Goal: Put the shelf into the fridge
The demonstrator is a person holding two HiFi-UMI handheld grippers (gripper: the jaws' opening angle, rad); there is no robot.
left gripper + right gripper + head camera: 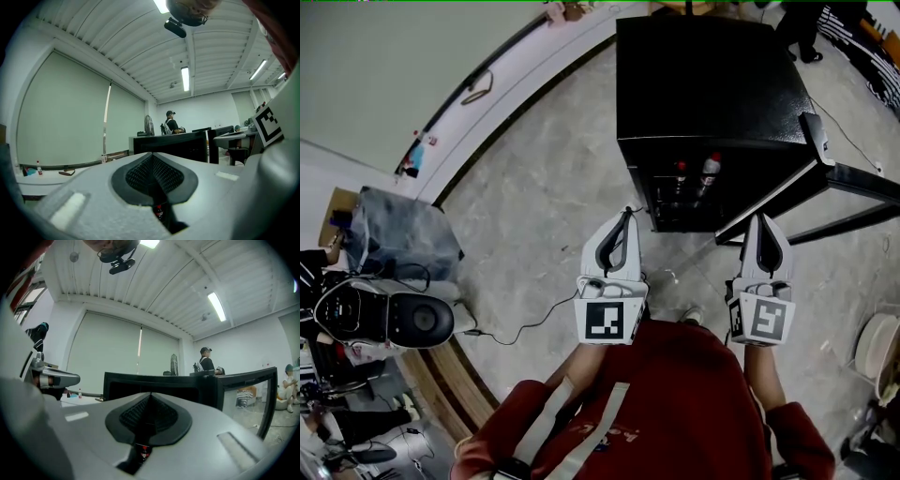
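Note:
The black mini fridge (712, 84) stands on the floor ahead of me with its door (814, 178) swung open to the right. Two bottles (694, 175) stand inside it. No shelf shows in any view. My left gripper (625, 215) is held level in front of the fridge opening, jaws shut with nothing between them. My right gripper (762, 217) hangs beside it near the open door's edge, also shut and empty. In the left gripper view the pads (140, 176) meet before the fridge (178, 143). The right gripper view shows closed pads (164, 416) too, facing the fridge (154, 383).
A grey covered seat (401, 234) and a black round device (389, 319) sit at my left, with a cable (525, 325) running across the floor. A curved white ledge (506, 80) bounds the floor behind. A person (171, 123) stands far beyond the fridge.

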